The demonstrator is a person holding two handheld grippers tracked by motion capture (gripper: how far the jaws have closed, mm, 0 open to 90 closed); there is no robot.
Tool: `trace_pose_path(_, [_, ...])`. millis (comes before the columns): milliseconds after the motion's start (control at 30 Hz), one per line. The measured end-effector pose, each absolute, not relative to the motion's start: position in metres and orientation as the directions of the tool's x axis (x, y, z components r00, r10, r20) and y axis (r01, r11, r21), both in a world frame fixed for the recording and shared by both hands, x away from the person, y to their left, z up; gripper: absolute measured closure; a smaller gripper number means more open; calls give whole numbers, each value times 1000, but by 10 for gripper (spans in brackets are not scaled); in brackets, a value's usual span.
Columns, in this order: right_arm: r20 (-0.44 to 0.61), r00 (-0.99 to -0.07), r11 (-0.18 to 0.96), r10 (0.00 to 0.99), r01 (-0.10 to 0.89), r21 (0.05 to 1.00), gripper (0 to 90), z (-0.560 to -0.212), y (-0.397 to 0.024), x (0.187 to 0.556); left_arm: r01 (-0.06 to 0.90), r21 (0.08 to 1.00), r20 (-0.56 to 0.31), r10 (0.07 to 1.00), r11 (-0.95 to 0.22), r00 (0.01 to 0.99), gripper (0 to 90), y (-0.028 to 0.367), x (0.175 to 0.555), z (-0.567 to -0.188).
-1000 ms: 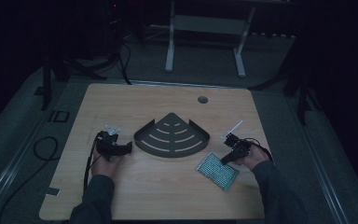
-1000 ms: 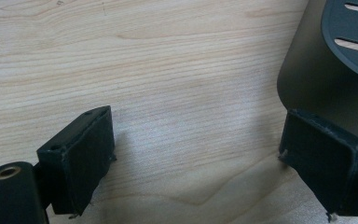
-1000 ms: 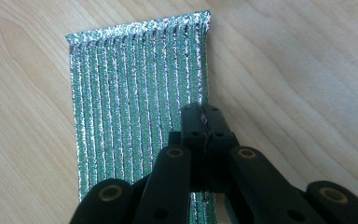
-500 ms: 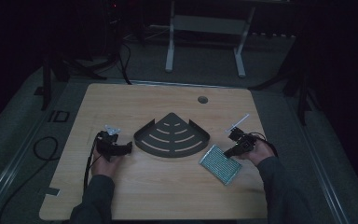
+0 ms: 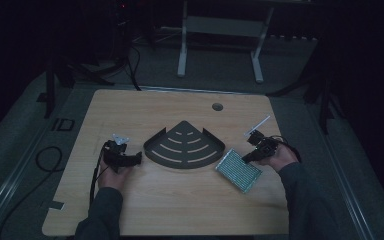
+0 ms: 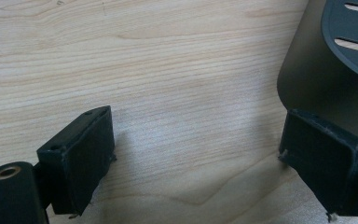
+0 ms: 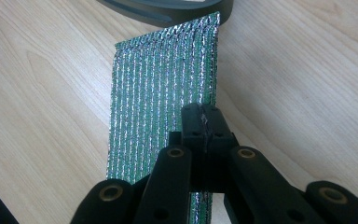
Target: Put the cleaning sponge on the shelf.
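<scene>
Right gripper, lower centre of its own view: I read the jaws pinched together on the near edge of the green sparkly sponge cloth, pads meeting with the sheet between them. The cloth runs away from the jaws toward the top of that frame, its far edge just short of the dark fan-shaped rack; bare wood lies open on both sides of it. In the high view I find the same right gripper at right of centre, the sponge cloth slanting from it toward the lower middle, one corner close to the rack without clear contact. Left gripper, left of centre in the high view: jaws spread wide, nothing between them, the tips near the rack's left corner. Its own view shows the two black pads far apart over bare table, the rack's rounded rim at upper right, beside the right-hand pad. Table edges: front edge well below both hands, wide clear wood beyond the rack, a small round hole near the far edge.
</scene>
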State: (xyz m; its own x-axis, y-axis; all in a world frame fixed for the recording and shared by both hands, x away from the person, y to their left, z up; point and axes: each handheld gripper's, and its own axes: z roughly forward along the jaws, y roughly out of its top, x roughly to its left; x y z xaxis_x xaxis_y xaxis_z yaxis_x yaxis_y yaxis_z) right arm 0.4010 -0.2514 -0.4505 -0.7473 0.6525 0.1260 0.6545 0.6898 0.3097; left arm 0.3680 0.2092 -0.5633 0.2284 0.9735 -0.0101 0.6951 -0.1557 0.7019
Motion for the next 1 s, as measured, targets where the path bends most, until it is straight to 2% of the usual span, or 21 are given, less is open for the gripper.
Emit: trace_pose_path(1000, [69, -758, 711, 649, 635, 302, 897, -416, -239, 425, 695, 702, -9, 974, -156, 228, 104, 209, 368, -563])
